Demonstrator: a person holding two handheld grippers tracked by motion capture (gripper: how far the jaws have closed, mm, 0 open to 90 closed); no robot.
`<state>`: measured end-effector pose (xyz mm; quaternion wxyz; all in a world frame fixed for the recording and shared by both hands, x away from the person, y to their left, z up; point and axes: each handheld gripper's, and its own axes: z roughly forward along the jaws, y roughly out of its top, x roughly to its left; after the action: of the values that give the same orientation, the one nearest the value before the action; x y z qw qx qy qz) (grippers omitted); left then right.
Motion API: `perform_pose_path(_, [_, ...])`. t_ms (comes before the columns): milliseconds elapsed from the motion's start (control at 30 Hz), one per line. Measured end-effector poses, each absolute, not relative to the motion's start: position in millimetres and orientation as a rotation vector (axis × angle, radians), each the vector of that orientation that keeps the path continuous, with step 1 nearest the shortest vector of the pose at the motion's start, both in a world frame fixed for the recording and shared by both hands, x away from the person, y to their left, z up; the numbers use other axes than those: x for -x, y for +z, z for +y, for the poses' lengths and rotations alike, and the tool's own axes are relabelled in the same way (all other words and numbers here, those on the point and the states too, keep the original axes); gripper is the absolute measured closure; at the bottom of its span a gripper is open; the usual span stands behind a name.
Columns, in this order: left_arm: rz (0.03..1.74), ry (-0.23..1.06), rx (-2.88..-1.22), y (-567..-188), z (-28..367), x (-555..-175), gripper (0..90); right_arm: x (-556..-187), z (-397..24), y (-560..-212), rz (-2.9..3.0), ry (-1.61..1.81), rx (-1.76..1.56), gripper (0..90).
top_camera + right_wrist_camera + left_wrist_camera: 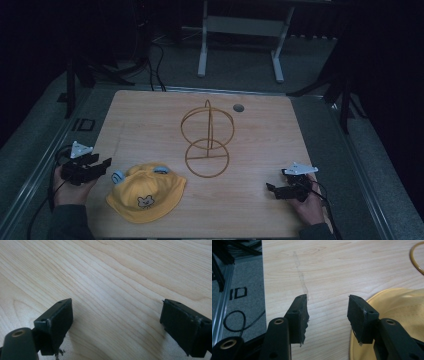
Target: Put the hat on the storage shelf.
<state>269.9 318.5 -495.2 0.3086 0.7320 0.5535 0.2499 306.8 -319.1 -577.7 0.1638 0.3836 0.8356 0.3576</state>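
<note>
Dim room, pale wood table (150, 115), grey floor and cables around it. Yellow hat (146, 192) lies flat near my front edge, brim spread, little bear patch facing me. Gold wire stand (207, 140) sits upright mid-table, just beyond the hat, not touching it.

My left gripper (106, 165) hovers just beside the hat's left brim, jaws spread, nothing between them; in the left gripper view the brim (392, 305) sits under the right-hand jaw, bare wood in the gap. My right gripper (271, 189) is well apart from the hat on the other side, jaws wide, gripping nothing, plain wood below.

Risks, my guess: soft fabric, so if I close low I pinch one thin brim layer and it slips or the hat drags and folds. Jaw tip could scrape the table. Lifting one-sided, the hat sags and may snag or tip the light wire stand. Right side has far to travel; reaching fast could knock the rings.
</note>
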Motion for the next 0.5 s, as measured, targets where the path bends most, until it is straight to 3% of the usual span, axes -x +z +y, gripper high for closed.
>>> perform_pose_path(500, [1.402,0.614,-2.003,-487,304,-266,49.8,-303,-318,-578,2.348,1.014,-1.126,14.8])
